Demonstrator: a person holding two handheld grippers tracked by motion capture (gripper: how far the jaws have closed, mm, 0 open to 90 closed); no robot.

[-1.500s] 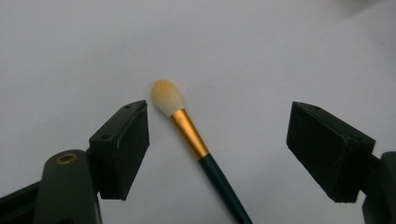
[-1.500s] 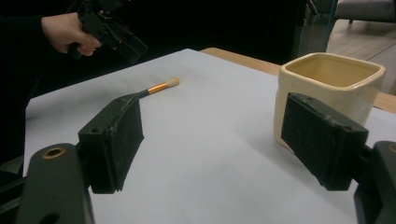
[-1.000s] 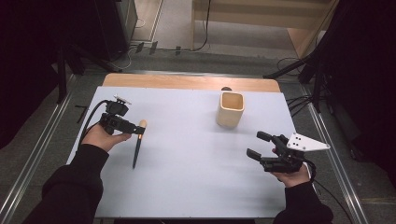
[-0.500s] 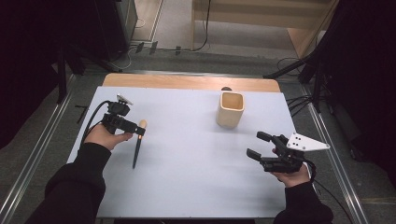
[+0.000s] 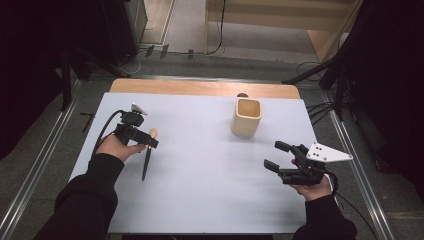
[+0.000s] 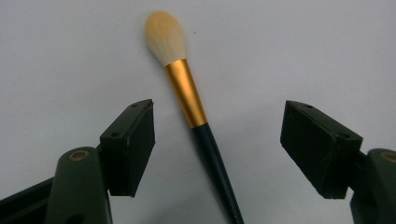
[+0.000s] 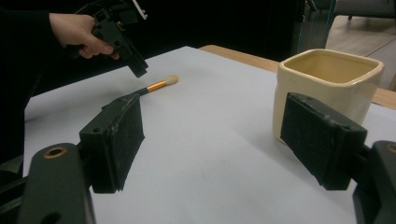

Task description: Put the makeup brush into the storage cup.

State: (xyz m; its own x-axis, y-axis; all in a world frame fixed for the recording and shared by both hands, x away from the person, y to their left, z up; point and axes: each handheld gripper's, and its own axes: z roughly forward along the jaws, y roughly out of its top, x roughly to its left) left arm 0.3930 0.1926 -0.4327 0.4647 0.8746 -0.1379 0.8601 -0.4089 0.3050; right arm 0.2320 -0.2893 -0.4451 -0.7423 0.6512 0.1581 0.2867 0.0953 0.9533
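Observation:
A makeup brush (image 5: 146,161) with cream bristles, a gold ferrule and a dark handle lies flat on the pale table at the left. My left gripper (image 5: 149,139) hovers open just above its upper part. In the left gripper view the brush (image 6: 187,93) runs up between the two spread jaws of the left gripper (image 6: 219,111), and neither jaw touches it. My right gripper (image 5: 276,155) is held open above the table's right front with nothing between its jaws. In the right gripper view the right gripper (image 7: 215,105) faces the brush (image 7: 159,85) and the left gripper (image 7: 135,65).
A cream square ceramic cup (image 5: 246,117) stands upright at the back right, close beyond my right jaw (image 7: 327,79). The pale table top (image 5: 210,170) has a wooden strip along its far edge (image 5: 200,87). Cables and dark stands surround the table.
My left gripper has edged slightly to the right over the brush. The brush, the cup and the right gripper have not moved.

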